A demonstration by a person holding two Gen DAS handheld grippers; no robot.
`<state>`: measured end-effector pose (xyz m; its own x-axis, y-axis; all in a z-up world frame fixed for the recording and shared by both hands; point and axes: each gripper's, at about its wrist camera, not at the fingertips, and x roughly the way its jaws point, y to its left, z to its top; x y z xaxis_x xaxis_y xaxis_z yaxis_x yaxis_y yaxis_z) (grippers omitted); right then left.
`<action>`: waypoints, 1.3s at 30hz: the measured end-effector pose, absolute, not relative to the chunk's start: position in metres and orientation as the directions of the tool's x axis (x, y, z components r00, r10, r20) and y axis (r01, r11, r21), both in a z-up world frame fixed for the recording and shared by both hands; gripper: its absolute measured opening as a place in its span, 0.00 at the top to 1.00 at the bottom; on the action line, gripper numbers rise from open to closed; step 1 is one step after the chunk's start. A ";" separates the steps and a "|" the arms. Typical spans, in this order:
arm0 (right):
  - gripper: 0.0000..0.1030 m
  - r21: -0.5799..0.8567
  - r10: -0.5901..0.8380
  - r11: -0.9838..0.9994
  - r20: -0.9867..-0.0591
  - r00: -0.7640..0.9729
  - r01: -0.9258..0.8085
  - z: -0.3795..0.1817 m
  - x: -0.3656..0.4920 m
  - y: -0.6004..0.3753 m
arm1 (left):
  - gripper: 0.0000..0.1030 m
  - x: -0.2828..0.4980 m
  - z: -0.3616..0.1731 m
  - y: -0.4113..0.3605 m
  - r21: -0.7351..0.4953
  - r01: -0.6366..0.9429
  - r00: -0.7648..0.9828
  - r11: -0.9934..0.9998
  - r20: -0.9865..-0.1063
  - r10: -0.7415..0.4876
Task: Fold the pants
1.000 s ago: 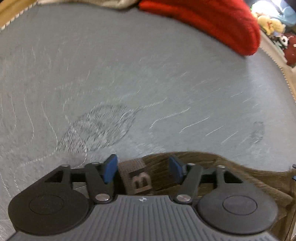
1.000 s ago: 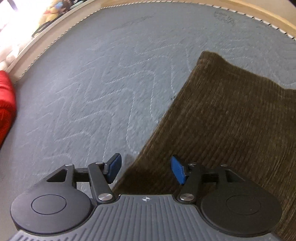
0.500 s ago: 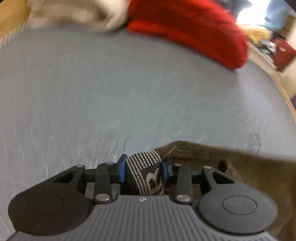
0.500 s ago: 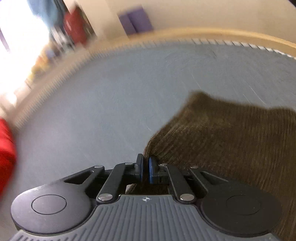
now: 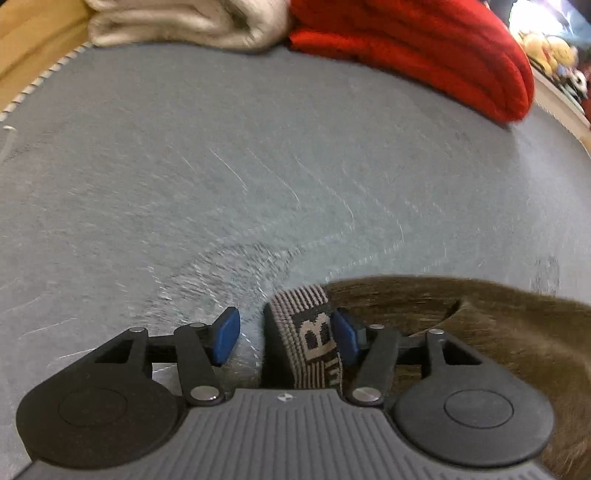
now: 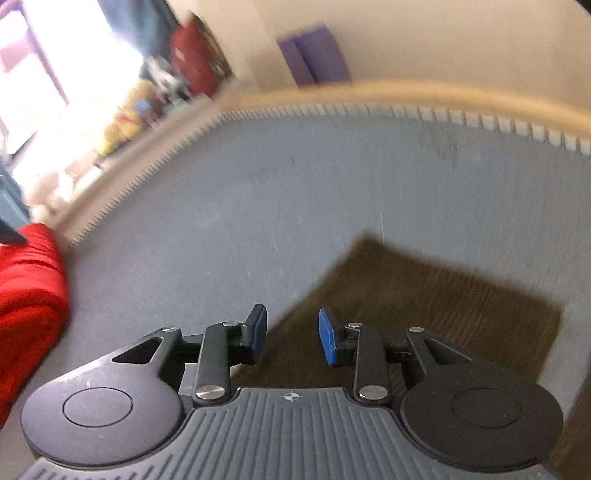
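Brown corduroy pants (image 5: 480,325) lie on a grey quilted surface (image 5: 258,166). Their striped elastic waistband (image 5: 310,339) with a letter B stands between the jaws of my left gripper (image 5: 286,336), which is open; the band rests against the right pad. In the right wrist view the pants (image 6: 424,306) lie flat, folded into a rectangle, below and ahead of my right gripper (image 6: 291,334), which is open and empty above their near left edge.
A folded red garment (image 5: 424,51) and a folded beige one (image 5: 184,22) sit at the far edge of the surface. The red garment also shows at the left of the right wrist view (image 6: 26,295). A wooden rim (image 6: 406,92) borders the surface.
Both grippers closed on the pants half a second ago and have now opened. The right gripper has lifted and tilted up; the pants lie folded.
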<state>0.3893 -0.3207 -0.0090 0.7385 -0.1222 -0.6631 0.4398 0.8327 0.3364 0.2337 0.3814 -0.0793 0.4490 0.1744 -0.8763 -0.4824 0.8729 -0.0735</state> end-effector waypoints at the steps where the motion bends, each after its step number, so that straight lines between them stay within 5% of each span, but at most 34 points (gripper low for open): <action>1: 0.67 0.333 -0.117 0.851 -0.633 0.765 0.406 0.008 0.381 -0.321 | 0.41 0.230 -0.071 0.378 -0.067 -0.488 0.462 0.870 -0.866 0.192; 8: 0.61 0.255 -0.021 0.955 -0.460 0.888 0.154 0.112 0.294 -0.292 | 0.41 0.181 -0.024 0.352 -0.158 -0.425 0.533 0.891 -0.839 0.105; 14: 0.61 0.032 0.028 0.999 -0.629 0.777 -0.011 0.134 0.214 -0.234 | 0.40 0.109 -0.001 0.314 -0.110 -0.237 0.524 0.965 -0.851 0.032; 18: 0.59 0.010 0.055 0.998 -0.718 0.694 -0.068 0.128 0.154 -0.199 | 0.25 0.059 -0.015 0.295 -0.040 -0.116 0.520 0.993 -0.854 0.026; 24: 0.56 0.008 0.068 0.995 -0.796 0.601 -0.103 0.102 0.101 -0.153 | 0.24 0.037 -0.079 0.303 -0.125 -0.223 0.395 0.967 -0.918 -0.027; 34: 0.56 -0.041 0.040 0.988 -0.860 0.509 -0.147 0.057 0.092 -0.103 | 0.18 0.046 -0.127 0.302 -0.062 -0.228 0.283 0.972 -0.959 0.005; 38: 0.55 -0.045 0.043 0.985 -0.866 0.498 -0.164 0.049 0.094 -0.095 | 0.34 0.044 -0.126 0.307 -0.093 -0.234 0.292 0.968 -0.956 -0.021; 39: 0.54 -0.046 0.044 0.985 -0.865 0.499 -0.167 0.049 0.094 -0.093 | 0.50 0.042 -0.124 0.308 -0.085 -0.225 0.293 0.971 -0.956 -0.016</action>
